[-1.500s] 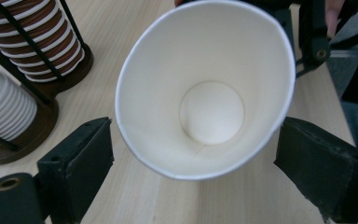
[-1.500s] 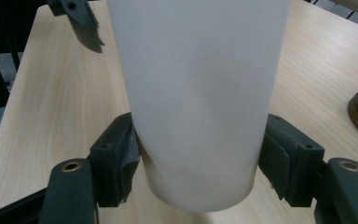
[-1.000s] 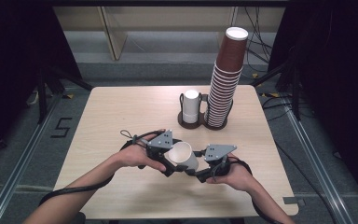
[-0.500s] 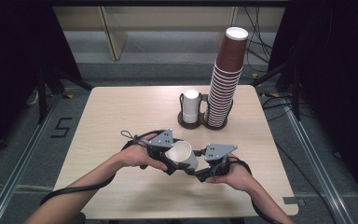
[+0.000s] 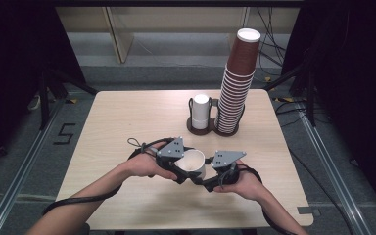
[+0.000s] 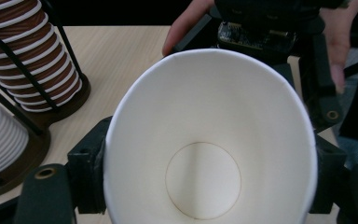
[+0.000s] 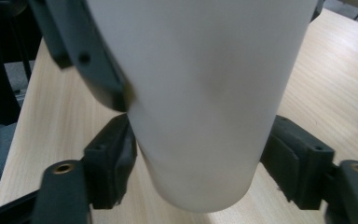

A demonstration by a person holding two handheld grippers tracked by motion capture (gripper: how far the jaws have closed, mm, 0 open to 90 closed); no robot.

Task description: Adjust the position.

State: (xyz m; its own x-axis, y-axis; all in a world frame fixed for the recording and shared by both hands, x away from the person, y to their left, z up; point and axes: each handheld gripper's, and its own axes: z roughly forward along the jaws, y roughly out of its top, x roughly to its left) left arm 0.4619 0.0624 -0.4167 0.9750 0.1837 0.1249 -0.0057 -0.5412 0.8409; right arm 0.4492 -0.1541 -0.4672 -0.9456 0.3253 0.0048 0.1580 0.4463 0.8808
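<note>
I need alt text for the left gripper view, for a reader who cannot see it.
A white paper cup, its open mouth facing the camera, sits between the left gripper's black fingers, which press its sides. Behind it a hand holds the right gripper; at left, stacked brown cups stand in a rack on the table.

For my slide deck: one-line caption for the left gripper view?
White paper cup squeezed oval in the left gripper, its mouth facing the camera, cup stacks behind.

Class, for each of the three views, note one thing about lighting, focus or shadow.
High view: table brightly lit, surroundings black. Left gripper view: white cup sharp inside, evenly lit. Right gripper view: the cup's wall looms close, soft and greyish, shaded.
</note>
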